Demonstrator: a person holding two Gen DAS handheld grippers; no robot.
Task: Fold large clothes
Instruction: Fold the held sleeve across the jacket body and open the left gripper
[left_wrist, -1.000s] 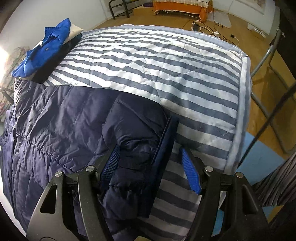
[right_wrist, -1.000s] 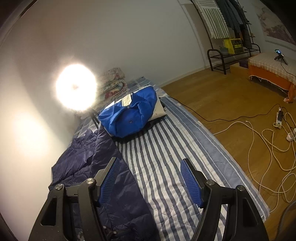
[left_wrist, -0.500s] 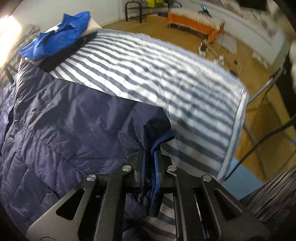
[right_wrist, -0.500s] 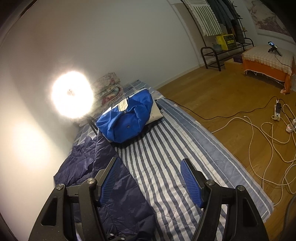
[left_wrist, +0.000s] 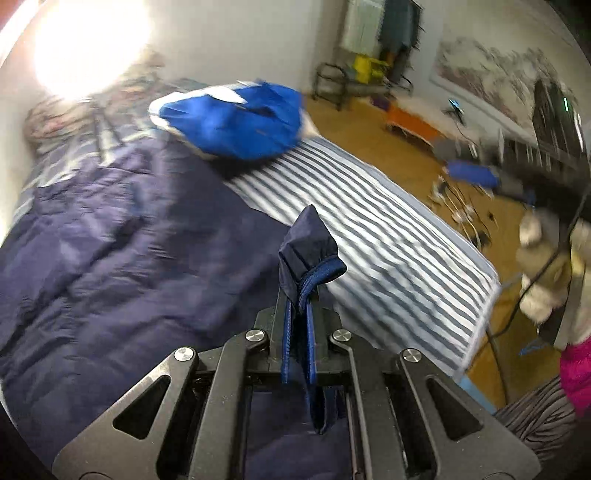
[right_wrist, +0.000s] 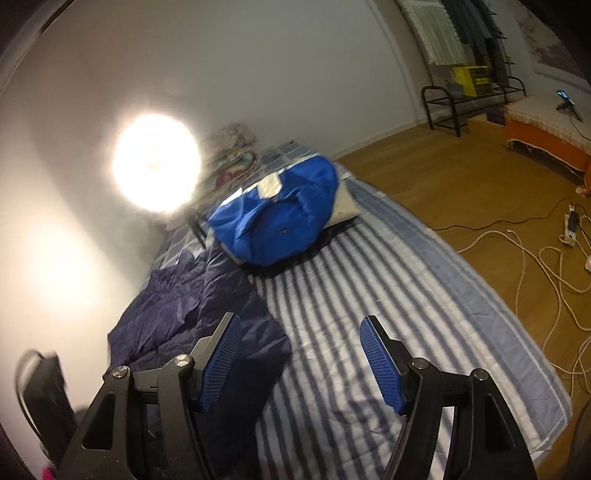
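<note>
A large navy quilted jacket lies spread on the left side of a blue-and-white striped bed cover. My left gripper is shut on the jacket's sleeve cuff, which sticks up between the fingers, lifted above the bed. In the right wrist view the navy jacket lies at the left of the striped cover. My right gripper is open and empty above the jacket's edge.
A bright blue garment lies on a pillow at the bed's far end, also in the right wrist view. A bright lamp glares by the wall. Cables lie on the wooden floor at the right.
My left gripper has closed on the navy sleeve cuff and lifted it, tilting up towards the room. The right gripper stays open and has shifted slightly.
</note>
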